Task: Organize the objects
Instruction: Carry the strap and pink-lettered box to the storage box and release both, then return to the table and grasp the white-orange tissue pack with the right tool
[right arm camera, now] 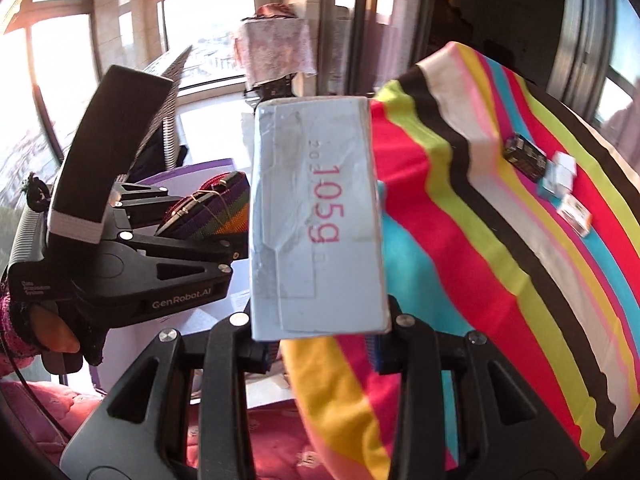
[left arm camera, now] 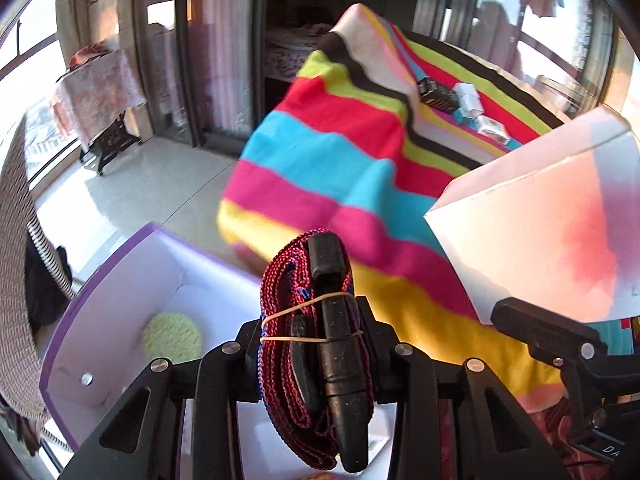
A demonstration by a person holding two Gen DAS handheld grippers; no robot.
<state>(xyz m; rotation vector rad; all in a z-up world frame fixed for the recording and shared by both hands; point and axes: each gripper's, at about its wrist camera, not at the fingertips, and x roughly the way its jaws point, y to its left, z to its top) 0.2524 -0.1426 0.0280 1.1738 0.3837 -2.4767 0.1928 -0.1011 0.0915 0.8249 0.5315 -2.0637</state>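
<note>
My left gripper [left arm camera: 312, 344] is shut on a rolled red woven strap [left arm camera: 280, 360] with a black buckle, bound by a rubber band. It hangs above a purple-edged white box [left arm camera: 120, 280] holding a yellow-green round pad [left arm camera: 172, 336]. The strap also shows in the right wrist view [right arm camera: 216, 208], with the left gripper [right arm camera: 224, 248] at left. My right gripper [right arm camera: 320, 332] is shut on a pale blue carton [right arm camera: 316, 220] stamped "105g"; that carton shows at right in the left wrist view [left arm camera: 540, 232].
A striped multicolour cloth [left arm camera: 340, 160] covers a table. On it lie a black device [left arm camera: 438, 96] and small white boxes [left arm camera: 472, 102], also in the right wrist view [right arm camera: 560, 172]. A red quilt [right arm camera: 260, 440] lies below. A draped side table [left arm camera: 96, 92] stands by the windows.
</note>
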